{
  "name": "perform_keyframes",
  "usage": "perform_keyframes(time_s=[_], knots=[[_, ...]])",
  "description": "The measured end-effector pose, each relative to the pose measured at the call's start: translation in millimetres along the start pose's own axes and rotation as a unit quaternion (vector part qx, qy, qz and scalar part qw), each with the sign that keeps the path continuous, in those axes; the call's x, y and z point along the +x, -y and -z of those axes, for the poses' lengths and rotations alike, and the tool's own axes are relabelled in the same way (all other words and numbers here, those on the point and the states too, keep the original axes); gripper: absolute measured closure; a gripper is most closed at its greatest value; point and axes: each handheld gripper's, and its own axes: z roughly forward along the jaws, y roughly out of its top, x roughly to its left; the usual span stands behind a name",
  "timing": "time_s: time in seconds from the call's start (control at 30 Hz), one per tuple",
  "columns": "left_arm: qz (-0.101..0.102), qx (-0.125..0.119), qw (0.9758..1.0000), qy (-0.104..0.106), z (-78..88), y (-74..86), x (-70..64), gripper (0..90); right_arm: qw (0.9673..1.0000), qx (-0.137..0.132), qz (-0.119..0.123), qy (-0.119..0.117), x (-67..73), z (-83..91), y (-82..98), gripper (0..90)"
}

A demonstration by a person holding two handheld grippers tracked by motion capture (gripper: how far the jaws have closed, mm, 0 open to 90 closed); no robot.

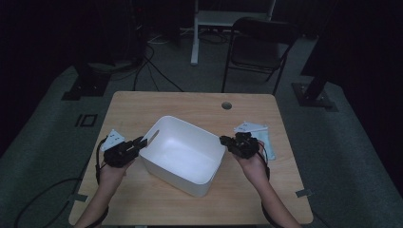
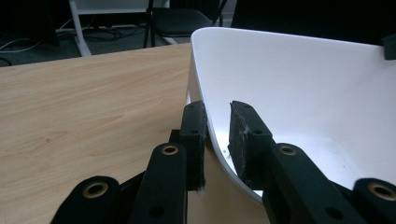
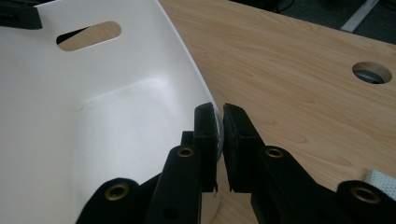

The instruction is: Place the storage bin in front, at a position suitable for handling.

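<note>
Here the left tool (image 2: 217, 140) straddles the rim of the white plastic bin (image 1: 183, 154), one jaw outside the wall, one inside, with a visible gap at the inner pad, so it isn't clamped. The right tool (image 3: 219, 133) is pinched shut on the bin's opposite rim. The bin sits at the middle of the wooden bench (image 1: 142, 102), its wall showing a handle slot (image 3: 88, 35). Beyond the bin's right side lie white packets (image 1: 256, 130); another packet (image 1: 113, 138) lies left.
</note>
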Motion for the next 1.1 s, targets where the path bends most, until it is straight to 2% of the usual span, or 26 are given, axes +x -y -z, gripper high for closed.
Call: perform_keyframes(time_s=[0.1,0.17,0.3,0.43,0.73,0.83,0.97,1.03,1.1], knots=[[-0.001,-0.004,1.0,-0.003,3.0,2.5,-3.5,76.1,1.0,0.0,-0.002,-0.004,-2.9,-1.7,-1.2,85.2],[-0.008,-0.009,0.9999,-0.004,7.4,5.8,-8.2,75.6,1.0,0.001,0.0,-0.005,-4.6,-2.9,-2.5,85.7],[-0.007,-0.009,0.9999,-0.009,11.3,8.2,-12.7,75.2,0.9999,0.004,-0.001,-0.011,-7.7,-5.4,-5.0,86.3],[0.008,-0.012,0.9998,-0.014,15.4,11.4,-18.3,75.1,0.9997,0.0,-0.002,-0.023,-11.7,-8.0,-6.0,86.5],[0.025,-0.022,0.9991,-0.025,25.6,20.3,-34.7,73.4,0.9993,0.001,0.007,-0.037,-18.5,-13.7,-9.9,86.4],[0.04,-0.03,0.9986,-0.018,28.1,24.1,-37.1,71.0,0.9988,-0.002,0.009,-0.048,-21.3,-14.8,-10.0,86.3],[0.052,-0.026,0.9983,-0.011,27.2,23.2,-35.3,68.6,0.9985,0.0,0.012,-0.053,-21.0,-14.2,-10.1,86.2],[0.049,-0.021,0.9986,-0.009,26.9,21.5,-35.0,67.4,0.9985,0.001,0.014,-0.054,-20.9,-13.8,-10.1,86.1],[0.046,-0.019,0.9988,-0.005,27.4,18.7,-34.3,62.3,0.9986,0.0,0.013,-0.052,-20.2,-13.0,-9.9,84.8]])
